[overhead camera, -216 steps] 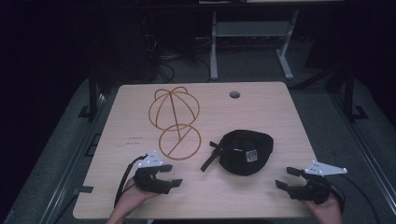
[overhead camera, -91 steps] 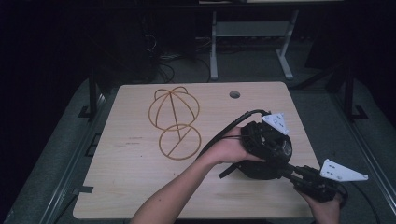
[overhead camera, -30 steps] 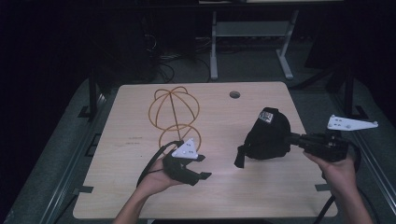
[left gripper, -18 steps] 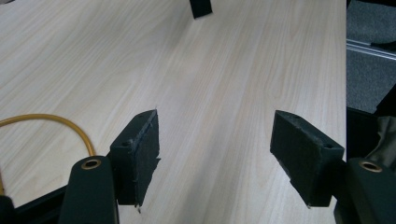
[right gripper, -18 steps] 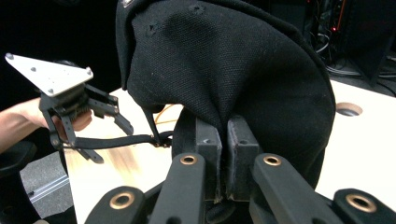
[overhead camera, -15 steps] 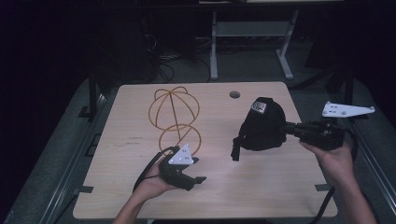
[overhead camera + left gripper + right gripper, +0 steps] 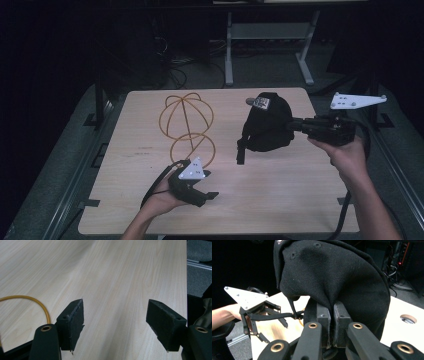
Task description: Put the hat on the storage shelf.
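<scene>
Since the frame a second back, we find the black cap (image 7: 266, 122) carried higher and further toward the far edge of the table (image 7: 300, 200), and the left gripper (image 7: 209, 189) shifted little, low over the near part of the board. We observe the right gripper (image 7: 292, 126) clamped on the cap: in the right gripper view its two jaws stand pressed together with a fold of the cap's black fabric (image 7: 332, 282) pinched between them. The cap hangs clear of the tabletop at the right half of the table, its white label turned toward the far side and a black strap (image 7: 241, 150) dangling beneath it.

We note the left gripper's jaws have just been opening; in the left gripper view they stand wide apart with bare wood between them and nothing held. That gripper rests in an upturned palm near the front edge, just beside the lower ring of the orange wire frame (image 7: 186, 125). The frame stands on the left-centre of the table, well apart from the cap. A round hole (image 7: 408, 318) in the tabletop lies behind the cap.
</scene>
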Available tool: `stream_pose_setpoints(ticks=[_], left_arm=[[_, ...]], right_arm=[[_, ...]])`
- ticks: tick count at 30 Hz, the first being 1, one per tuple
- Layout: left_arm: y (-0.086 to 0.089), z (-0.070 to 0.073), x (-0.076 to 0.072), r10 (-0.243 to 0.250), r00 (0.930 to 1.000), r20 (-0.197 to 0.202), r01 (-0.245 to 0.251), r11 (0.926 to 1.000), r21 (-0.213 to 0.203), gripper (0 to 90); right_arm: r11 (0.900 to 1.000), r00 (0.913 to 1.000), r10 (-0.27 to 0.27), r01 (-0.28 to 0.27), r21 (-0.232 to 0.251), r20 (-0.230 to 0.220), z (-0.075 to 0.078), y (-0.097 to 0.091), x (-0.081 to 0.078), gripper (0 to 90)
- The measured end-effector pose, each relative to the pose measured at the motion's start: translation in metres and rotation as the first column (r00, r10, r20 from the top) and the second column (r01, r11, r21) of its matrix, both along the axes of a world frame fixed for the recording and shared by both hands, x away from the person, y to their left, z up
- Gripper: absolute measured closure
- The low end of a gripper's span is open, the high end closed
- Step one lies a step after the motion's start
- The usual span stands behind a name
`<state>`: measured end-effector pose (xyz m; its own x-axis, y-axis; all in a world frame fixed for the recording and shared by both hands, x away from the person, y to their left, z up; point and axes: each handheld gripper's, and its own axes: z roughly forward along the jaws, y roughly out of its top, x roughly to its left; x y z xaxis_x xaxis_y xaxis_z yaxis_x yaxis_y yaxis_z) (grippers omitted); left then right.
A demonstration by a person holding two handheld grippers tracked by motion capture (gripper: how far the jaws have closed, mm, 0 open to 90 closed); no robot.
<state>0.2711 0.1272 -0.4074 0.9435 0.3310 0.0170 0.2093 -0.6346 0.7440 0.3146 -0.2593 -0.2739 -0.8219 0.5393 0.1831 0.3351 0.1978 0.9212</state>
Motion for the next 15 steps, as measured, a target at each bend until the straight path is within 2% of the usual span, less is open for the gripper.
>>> stream_pose_setpoints(ticks=[5, 8, 15], left_arm=[[0.000, -0.003, -0.001, -0.004, 1.0000, -0.003, 0.004, 0.9999, 0.015, 29.9], [0.000, -0.004, -0.001, 0.000, 1.0000, -0.004, 0.000, 1.0000, 0.010, 29.8], [-0.001, -0.002, -0.001, -0.004, 1.0000, -0.004, 0.004, 1.0000, 0.005, 29.7]], right_arm=[[0.9997, 0.9996, 0.025, -0.025, -0.007, 0.012, 0.011, 0.012, 0.007, 85.4], [0.9990, 0.9987, 0.043, -0.043, -0.006, 0.025, 0.017, 0.020, 0.009, 85.4], [0.9977, 0.9974, 0.067, -0.067, -0.007, 0.024, 0.025, 0.031, 0.015, 85.4]])
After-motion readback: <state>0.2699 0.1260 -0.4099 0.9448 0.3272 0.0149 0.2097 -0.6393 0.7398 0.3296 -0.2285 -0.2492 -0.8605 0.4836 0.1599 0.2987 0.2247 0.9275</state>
